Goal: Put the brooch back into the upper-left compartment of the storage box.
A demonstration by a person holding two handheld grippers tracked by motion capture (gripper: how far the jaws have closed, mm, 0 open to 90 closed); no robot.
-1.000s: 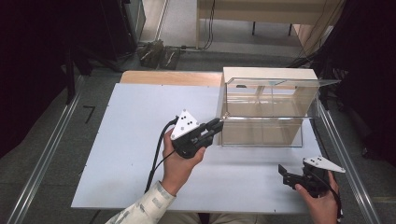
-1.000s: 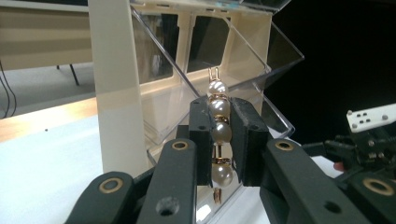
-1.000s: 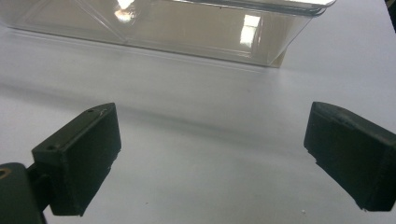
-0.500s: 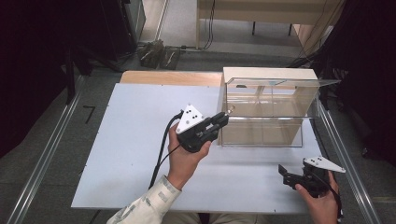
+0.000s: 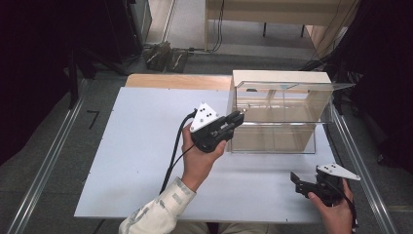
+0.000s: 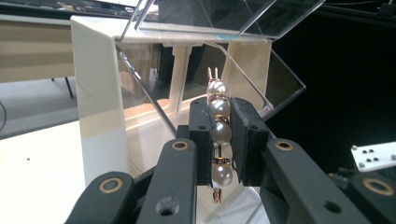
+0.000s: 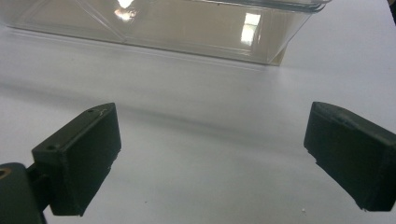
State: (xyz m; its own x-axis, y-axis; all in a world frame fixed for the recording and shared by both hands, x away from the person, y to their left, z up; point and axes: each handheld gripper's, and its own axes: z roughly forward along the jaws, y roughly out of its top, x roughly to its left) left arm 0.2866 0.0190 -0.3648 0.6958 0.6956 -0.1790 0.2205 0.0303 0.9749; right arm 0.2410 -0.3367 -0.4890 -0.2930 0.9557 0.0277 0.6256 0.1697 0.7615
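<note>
Left gripper (image 5: pixel 237 118): shifted across the table (image 5: pixel 136 146) away from the person and toward the clear box (image 5: pixel 280 117) over the last second; its tips, formerly short of the box's near left corner, now sit at the box's left wall, higher up that side. Jaws clamped on a pearl clip (image 6: pixel 219 135), clip standing upright between them in front of the box opening. Left hand (image 5: pixel 199 156) and sleeve (image 5: pixel 160 209): reach farther over the table than before.

surface: white table (image 5: pixel 136 161) | on it: clear acrylic case (image 5: pixel 280 117), far right
</note>
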